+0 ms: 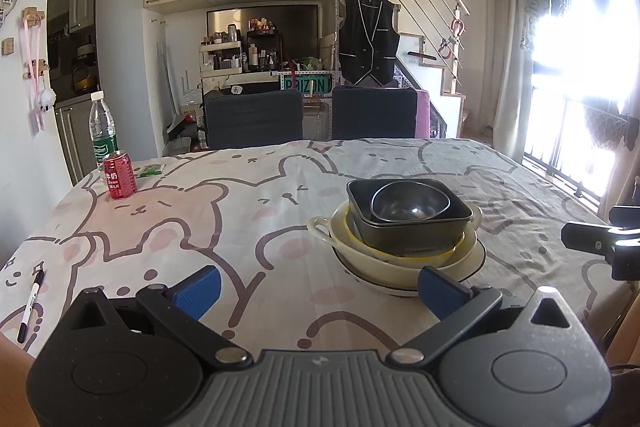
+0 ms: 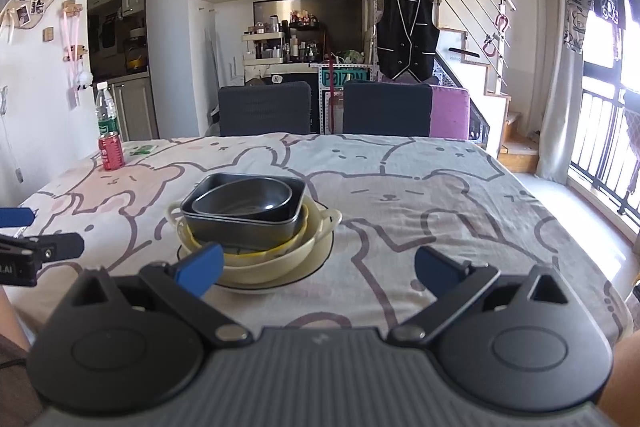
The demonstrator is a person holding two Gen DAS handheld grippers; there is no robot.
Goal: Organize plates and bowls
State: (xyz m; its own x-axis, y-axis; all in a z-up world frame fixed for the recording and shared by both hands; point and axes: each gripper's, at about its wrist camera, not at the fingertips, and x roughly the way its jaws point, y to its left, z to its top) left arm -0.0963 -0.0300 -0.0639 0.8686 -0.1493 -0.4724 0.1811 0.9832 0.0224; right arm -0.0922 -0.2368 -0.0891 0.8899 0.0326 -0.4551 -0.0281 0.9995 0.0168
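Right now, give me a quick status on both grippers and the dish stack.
Left gripper open, empty. Right gripper open, empty. Dish stack nested mid-table, untouched: dark bowl on top. Nothing in the way.

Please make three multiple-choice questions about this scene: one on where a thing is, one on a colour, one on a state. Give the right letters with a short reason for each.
1. Where is the round dark bowl?
A. inside the square dark dish
B. beside the can
C. on a chair

2. What colour is the can?
A. blue
B. red
C. yellow

3. How do the two grippers stand?
A. both shut on a bowl
B. left shut, right open
C. both open, holding nothing

Answers:
1 A: the bowl sits in the square dish on top of the stack.
2 B: the can by the bottle is red.
3 C: the left gripper and the right gripper each show blue fingers spread wide with nothing between them.
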